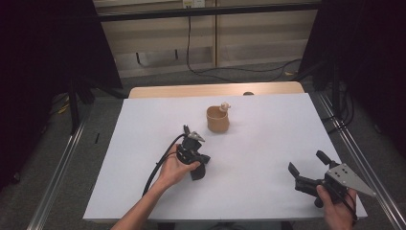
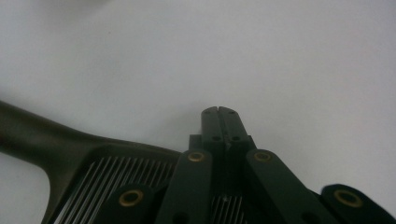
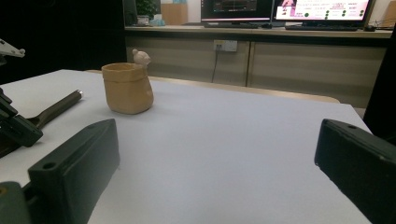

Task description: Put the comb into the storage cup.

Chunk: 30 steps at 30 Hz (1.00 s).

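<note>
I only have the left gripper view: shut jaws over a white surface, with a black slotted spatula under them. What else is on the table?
Observer: A tan cup stands upright farther back on the table, apart from the left gripper.
Operator: Where is the other gripper?
Observer: The right gripper is at the table's near right corner, its jaws open with nothing between them.
Operator: Which way does the handle point?
Observer: In the right gripper view the spatula lies with its handle aimed toward the cup, and the end stops short of it.
</note>
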Available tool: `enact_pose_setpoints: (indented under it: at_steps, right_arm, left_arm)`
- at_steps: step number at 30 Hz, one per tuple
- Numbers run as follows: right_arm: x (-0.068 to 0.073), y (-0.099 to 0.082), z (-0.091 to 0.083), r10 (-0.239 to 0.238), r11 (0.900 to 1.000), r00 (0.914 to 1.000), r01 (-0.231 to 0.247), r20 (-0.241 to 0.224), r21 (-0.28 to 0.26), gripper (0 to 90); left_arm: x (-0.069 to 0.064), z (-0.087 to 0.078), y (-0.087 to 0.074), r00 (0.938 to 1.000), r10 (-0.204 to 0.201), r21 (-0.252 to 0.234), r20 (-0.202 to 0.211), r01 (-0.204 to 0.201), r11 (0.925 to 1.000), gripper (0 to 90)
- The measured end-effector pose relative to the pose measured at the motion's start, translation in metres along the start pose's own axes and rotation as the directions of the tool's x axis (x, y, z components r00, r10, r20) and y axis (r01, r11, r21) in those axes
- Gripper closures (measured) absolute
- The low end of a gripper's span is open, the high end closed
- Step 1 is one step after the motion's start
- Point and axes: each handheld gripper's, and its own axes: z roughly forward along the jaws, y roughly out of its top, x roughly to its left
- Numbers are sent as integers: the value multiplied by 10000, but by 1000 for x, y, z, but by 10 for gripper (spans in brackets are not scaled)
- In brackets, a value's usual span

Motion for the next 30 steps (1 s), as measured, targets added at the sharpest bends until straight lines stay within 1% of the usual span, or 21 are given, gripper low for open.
enact_pose_setpoints:
  at_steps: [3,4,12,14,18,19,20,21,22,24,26,30]
  right_arm:
    - [0,0,0,-8,10000,10000,8,-10,12,0]
    - [0,0,0,-13,10000,10000,13,-11,-11,0]
    - [0,0,0,-10,10000,10000,10,-16,7,0]
    - [0,0,0,-16,10000,10000,16,-20,12,0]
    - [0,0,1,22,10000,10000,-22,7,10,0]
    - [0,0,1,17,10000,10000,-17,0,9,0]
    - [0,0,1,-14,10000,10000,14,19,4,0]
    - [0,0,0,-4,10000,10000,4,26,-3,0]
    - [0,0,0,3,10000,10000,-3,35,-5,0]
    - [0,0,0,5,10000,10000,-5,38,0,0]
    - [0,0,0,15,10000,10000,-15,45,-2,0]
    - [0,0,0,-9,10000,10000,9,14,-33,0]
  left_arm:
    - [2,-1,-1,10000,63,58,6,-63,10000,900]
    - [2,-1,-1,10000,-28,0,13,28,10000,900]
    - [2,-3,-3,10000,-69,24,-54,69,10000,900]
    - [1,-4,-2,9998,124,151,-183,-121,9998,900]
    - [1,-4,-2,9997,80,199,-217,-75,9998,900]
    - [1,-4,-2,9998,12,162,-210,-8,9999,900]
    - [2,-5,-2,9998,-53,156,-188,56,9999,900]
    - [4,-5,-2,9999,-31,203,-118,33,9998,900]
    - [4,-5,-2,9999,-122,159,-93,124,9998,900]
    - [5,-5,-2,9999,-97,177,-54,98,9998,900]
    - [4,-6,-3,9999,-64,178,-104,65,9998,900]
    - [6,-6,-3,9998,-156,156,-79,158,9998,900]
